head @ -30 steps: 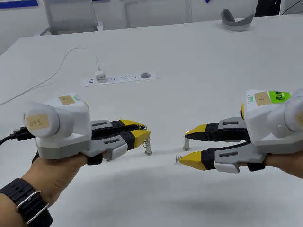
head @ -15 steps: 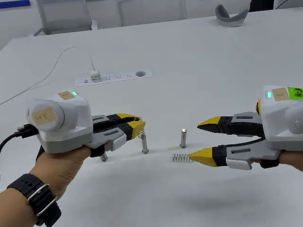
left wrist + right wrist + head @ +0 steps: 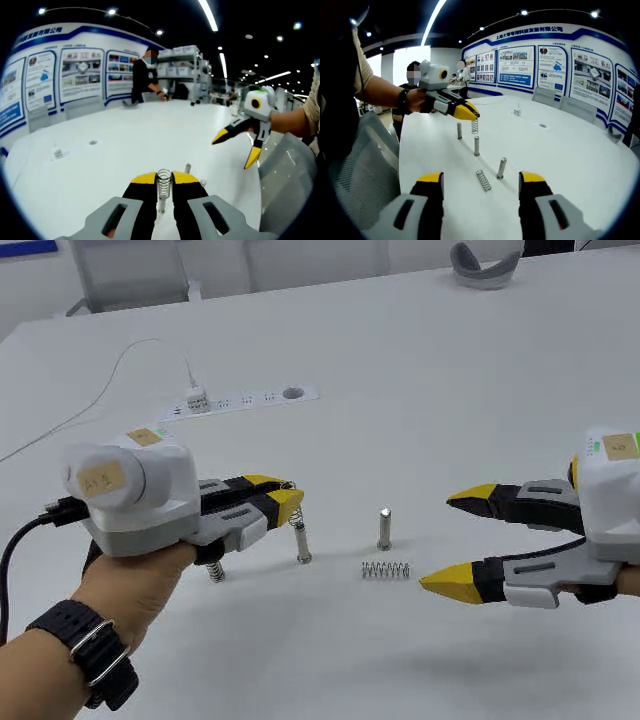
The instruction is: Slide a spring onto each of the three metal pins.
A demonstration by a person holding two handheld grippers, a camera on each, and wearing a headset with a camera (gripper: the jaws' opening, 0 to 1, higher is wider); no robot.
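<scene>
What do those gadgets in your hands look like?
The left hand-held gripper and right hand-held gripper each have a white-and-grey body, black jaws with yellow tips and a tan paper label. A black cable leaves the left one; a black wristwatch sits on that wrist.

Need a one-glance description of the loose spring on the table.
On the white table, between the left gripper and the right gripper, find the bare upright pin. The loose spring lies flat on its side just nearer the person, untouched; the second spring stands upright, pinched in the left gripper's fingers.

Yellow-tipped left gripper (image 3: 290, 500), silver spring (image 3: 164, 183)
</scene>
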